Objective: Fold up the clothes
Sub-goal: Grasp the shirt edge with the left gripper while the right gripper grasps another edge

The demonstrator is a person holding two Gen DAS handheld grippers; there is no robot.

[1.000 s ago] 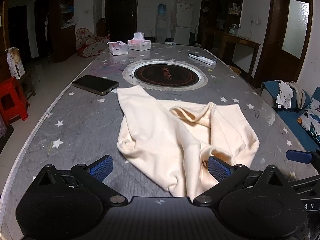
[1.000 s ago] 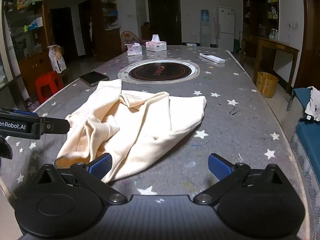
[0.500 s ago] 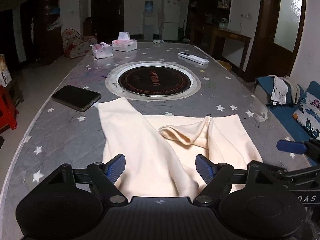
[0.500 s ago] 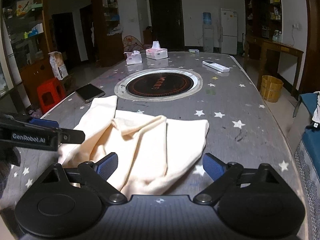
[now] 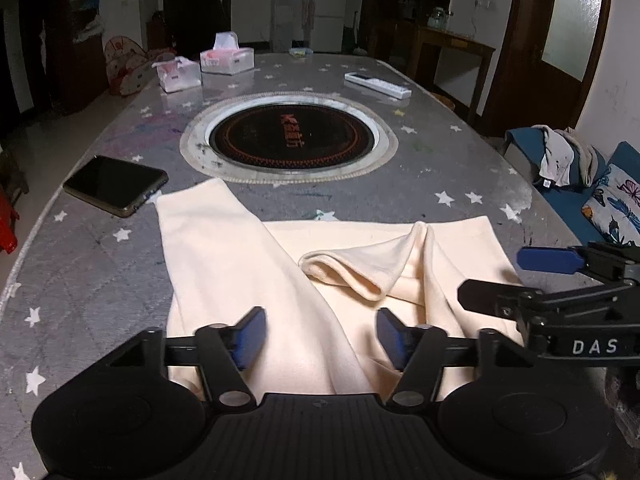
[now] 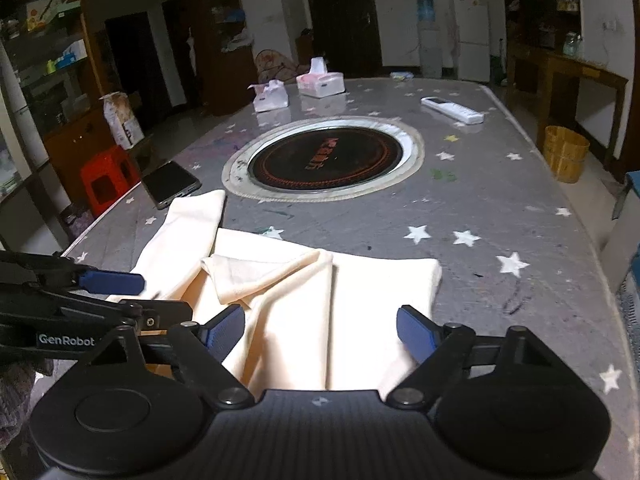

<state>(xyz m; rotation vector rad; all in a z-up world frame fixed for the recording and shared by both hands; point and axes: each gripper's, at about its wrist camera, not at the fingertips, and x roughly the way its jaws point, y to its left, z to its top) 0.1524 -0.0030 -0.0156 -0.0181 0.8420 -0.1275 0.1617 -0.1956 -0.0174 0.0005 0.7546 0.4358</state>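
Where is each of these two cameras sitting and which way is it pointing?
Left wrist: sits behind the left claw, facing down the table over the cream garment; the right claw shows at right.
Right wrist: sits behind the right claw, facing the same way; the left claw shows at left.
Shared: garment, round cooktop, phone, remote.

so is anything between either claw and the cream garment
Nothing visible. The left claw and right claw both sit over the near edge of the cream garment, jaws open and just closing in. The phone lies beside its far corner.
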